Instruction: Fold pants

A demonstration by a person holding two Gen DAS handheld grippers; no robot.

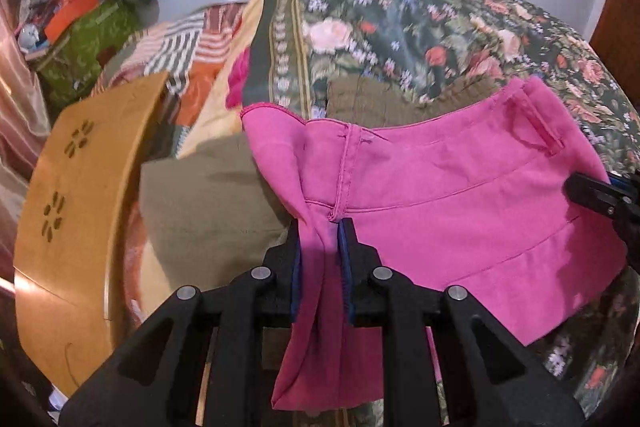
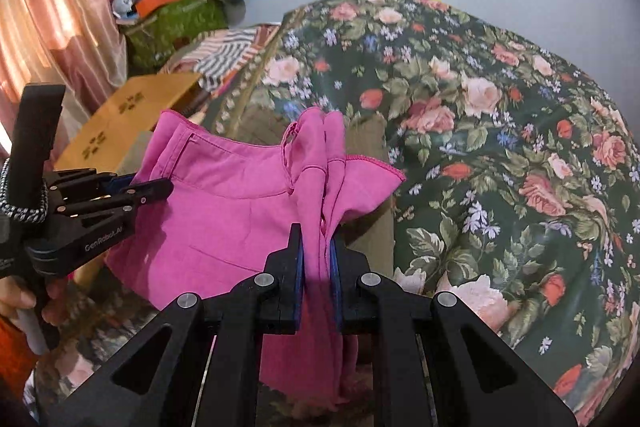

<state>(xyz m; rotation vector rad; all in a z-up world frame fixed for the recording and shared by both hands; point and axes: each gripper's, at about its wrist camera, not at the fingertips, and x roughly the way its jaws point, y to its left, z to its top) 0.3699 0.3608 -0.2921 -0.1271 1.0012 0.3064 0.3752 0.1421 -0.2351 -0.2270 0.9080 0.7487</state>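
Bright pink pants [image 1: 460, 195] hang stretched between both grippers above a floral bedspread [image 1: 420, 27]. My left gripper [image 1: 324, 227] is shut on a bunched part of the waistband by a belt loop; cloth hangs down between its blue pads. My right gripper [image 2: 318, 231] is shut on the other bunched end of the waistband [image 2: 320, 147]. Each gripper shows in the other's view: the right at the far right edge [image 1: 600, 195], the left at the left edge [image 2: 152, 189], closed on the pink cloth [image 2: 224, 195].
A wooden board with flower cut-outs [image 1: 76, 211] stands at the left. Olive cloth [image 1: 208, 203] lies under the pants. Striped patchwork bedding [image 1: 188, 47] and a cluttered green box [image 2: 172, 23] sit behind. A pink curtain [image 2: 52, 7] hangs at far left.
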